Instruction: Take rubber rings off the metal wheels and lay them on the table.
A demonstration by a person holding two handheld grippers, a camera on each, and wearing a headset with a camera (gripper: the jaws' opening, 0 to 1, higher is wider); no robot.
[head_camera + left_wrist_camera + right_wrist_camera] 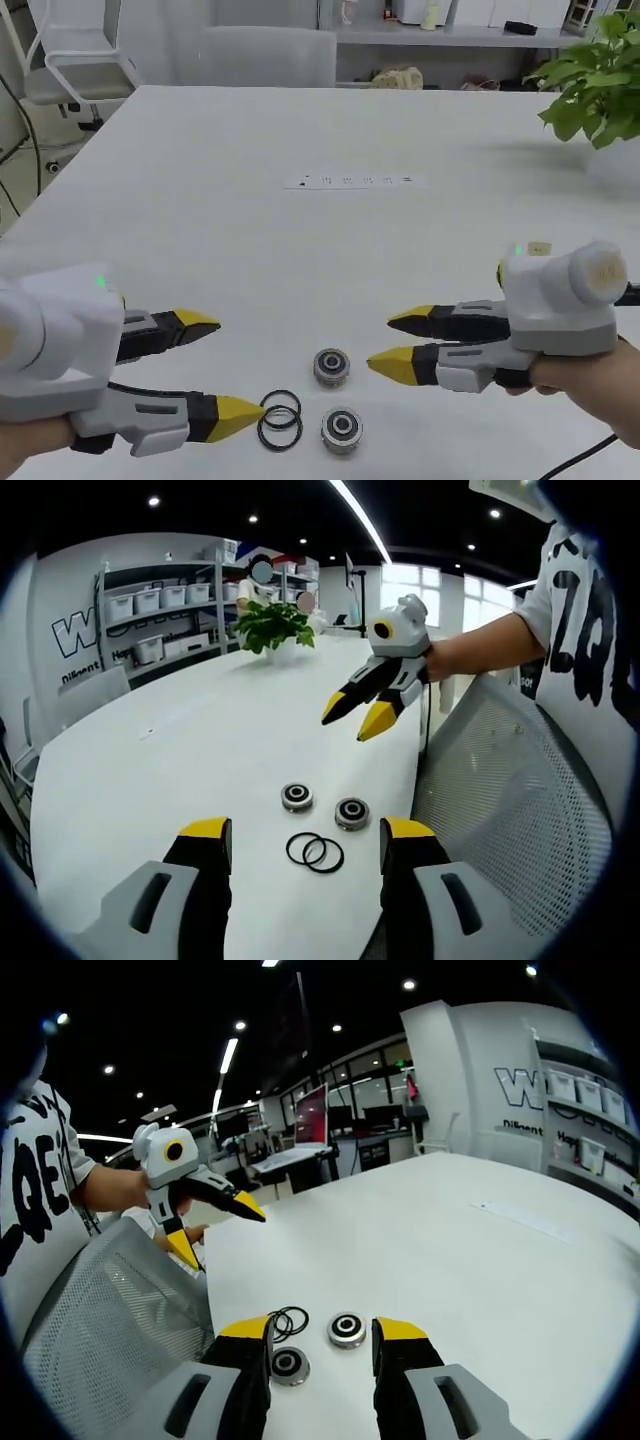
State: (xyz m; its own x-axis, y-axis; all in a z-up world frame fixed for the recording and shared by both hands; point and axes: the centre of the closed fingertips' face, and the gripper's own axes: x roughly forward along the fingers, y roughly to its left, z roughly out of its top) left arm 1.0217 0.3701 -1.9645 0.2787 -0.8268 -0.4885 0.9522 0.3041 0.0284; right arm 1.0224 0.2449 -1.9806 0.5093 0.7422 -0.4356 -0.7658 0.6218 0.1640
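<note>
White table (300,230) carries two metal wheels (331,366) near its front edge, with two rubber rings (280,419) lying overlapped just beside them. The left gripper (238,367) has its jaws spread wide and empty, one tip near the rings. The right gripper (380,341) jaws are parted less, grasping nothing.

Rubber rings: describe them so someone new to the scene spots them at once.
On the white table, look at the near edge, by the left gripper. Two metal wheels sit there; the rings lie just left of the nearer one. They are two thin black hoops, overlapping and flat, where the wheels are chunky and silver.
</note>
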